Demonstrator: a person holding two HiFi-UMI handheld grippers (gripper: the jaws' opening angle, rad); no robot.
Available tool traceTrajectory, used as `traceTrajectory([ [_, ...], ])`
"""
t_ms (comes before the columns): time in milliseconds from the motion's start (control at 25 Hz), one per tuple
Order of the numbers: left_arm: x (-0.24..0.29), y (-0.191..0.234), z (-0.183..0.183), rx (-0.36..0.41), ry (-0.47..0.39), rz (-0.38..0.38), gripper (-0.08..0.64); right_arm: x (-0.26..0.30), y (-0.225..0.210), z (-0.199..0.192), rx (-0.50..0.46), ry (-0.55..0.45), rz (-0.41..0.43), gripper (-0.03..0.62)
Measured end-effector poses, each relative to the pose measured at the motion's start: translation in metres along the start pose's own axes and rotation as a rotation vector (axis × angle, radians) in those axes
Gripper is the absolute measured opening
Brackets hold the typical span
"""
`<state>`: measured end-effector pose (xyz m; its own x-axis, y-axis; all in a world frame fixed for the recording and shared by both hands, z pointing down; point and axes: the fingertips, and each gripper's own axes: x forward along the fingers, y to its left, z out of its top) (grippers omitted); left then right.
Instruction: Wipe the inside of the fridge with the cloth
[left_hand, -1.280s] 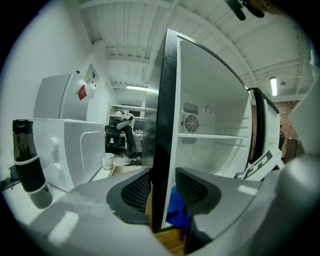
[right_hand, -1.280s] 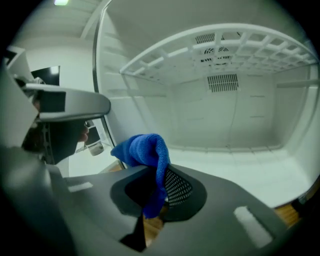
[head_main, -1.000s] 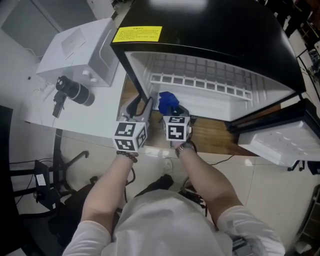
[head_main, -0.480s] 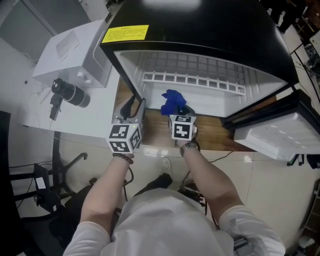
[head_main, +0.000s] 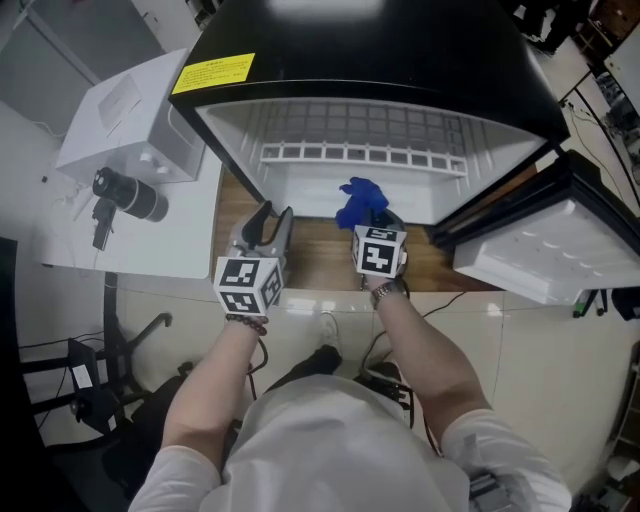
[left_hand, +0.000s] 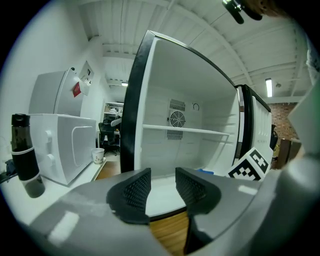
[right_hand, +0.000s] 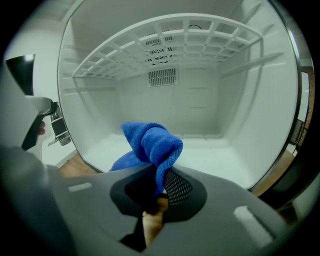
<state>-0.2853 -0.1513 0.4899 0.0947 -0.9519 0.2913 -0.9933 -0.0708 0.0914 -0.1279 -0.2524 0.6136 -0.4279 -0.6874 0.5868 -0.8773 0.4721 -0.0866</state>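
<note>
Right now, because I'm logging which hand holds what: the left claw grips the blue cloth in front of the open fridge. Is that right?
Not quite. The right claw grips the blue cloth, as the right gripper view shows. The left claw is open with nothing between its jaws. The fridge is open, as you said.

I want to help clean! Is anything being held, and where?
The right gripper pinches the blue cloth by one bunched end; the left gripper holds nothing.
</note>
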Motion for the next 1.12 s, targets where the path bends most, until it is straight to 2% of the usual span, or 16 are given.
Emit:
traceTrajectory([
  [360, 0.015, -0.038, 0.009, 0.032, -0.005, -0.075, 0.146, -0.016, -0.066, -0.003, 0.045, 0.001, -0.11, 0.035],
  [560, 0.018, -0.051, 0.01, 0.046, 0.001, -0.103, 0.146, -0.025, -0.102, -0.019, 0.087, 0.062, -0.204, 0.035],
  [680, 0.018, -0.056, 0.012, 0.054, 0.002, -0.115, 0.146, -0.029, -0.112, -0.019, 0.092, 0.06, -0.234, 0.035],
  [920, 0.018, -0.065, 0.015, 0.065, 0.002, -0.141, 0.146, -0.035, -0.11, -0.012, 0.093, 0.029, -0.226, 0.034],
  [1120, 0.02, -0.077, 0.018, 0.082, 0.012, -0.204, 0.147, -0.053, -0.09, 0.01, 0.042, -0.058, -0.124, 0.034],
])
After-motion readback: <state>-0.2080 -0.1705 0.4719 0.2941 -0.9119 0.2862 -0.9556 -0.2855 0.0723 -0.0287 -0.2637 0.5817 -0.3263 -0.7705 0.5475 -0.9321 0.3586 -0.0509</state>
